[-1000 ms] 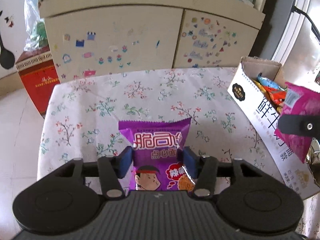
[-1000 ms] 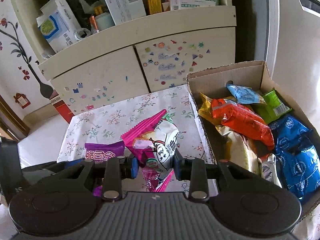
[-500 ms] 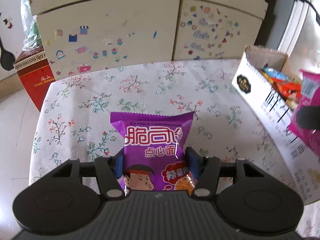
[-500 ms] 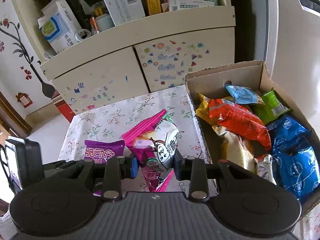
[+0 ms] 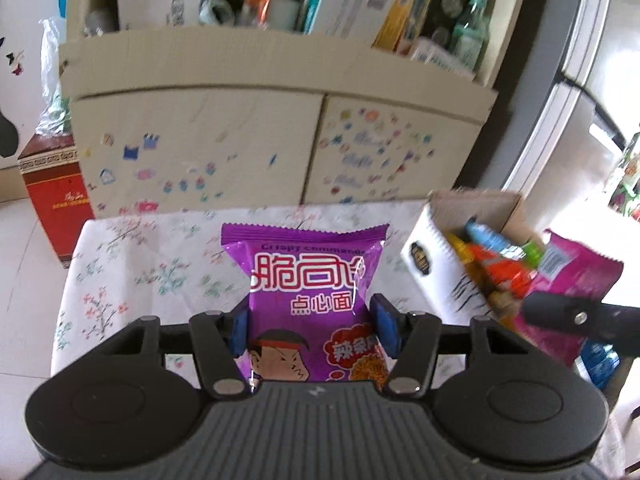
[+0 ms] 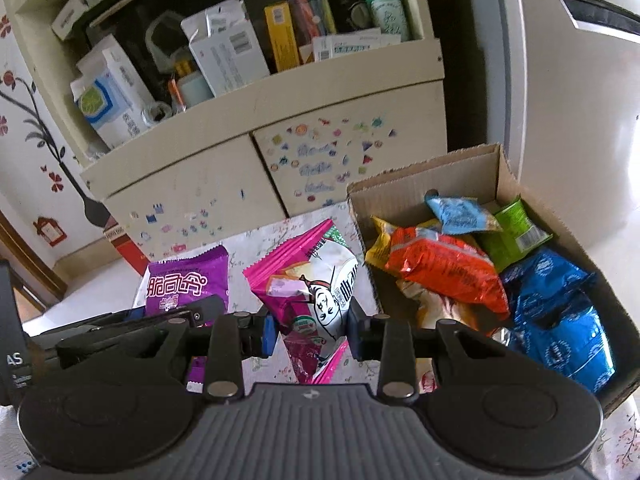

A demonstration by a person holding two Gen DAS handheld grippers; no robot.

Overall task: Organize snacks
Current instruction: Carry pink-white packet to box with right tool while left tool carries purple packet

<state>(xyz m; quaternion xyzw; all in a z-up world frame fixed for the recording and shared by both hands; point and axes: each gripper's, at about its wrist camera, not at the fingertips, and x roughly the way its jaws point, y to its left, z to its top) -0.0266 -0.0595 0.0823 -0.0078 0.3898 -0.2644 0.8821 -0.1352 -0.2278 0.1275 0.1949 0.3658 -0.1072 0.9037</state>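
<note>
Left gripper [image 5: 310, 330] clamps the purple snack packet [image 5: 308, 300] upright above the floral table [image 5: 132, 272], left of the cardboard box [image 6: 448, 176]. Right gripper [image 6: 310, 334] pinches the pink snack packet [image 6: 312, 284] just beside the box's near left wall, with orange, blue and green packets piled inside that box.

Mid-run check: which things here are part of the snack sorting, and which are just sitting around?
In the job:
purple packet, clamped in the left gripper
pink packet, clamped in the right gripper
cardboard box already holding snacks

Just around:
cabinet
shelf clutter
red carton
flowered tablecloth
</note>
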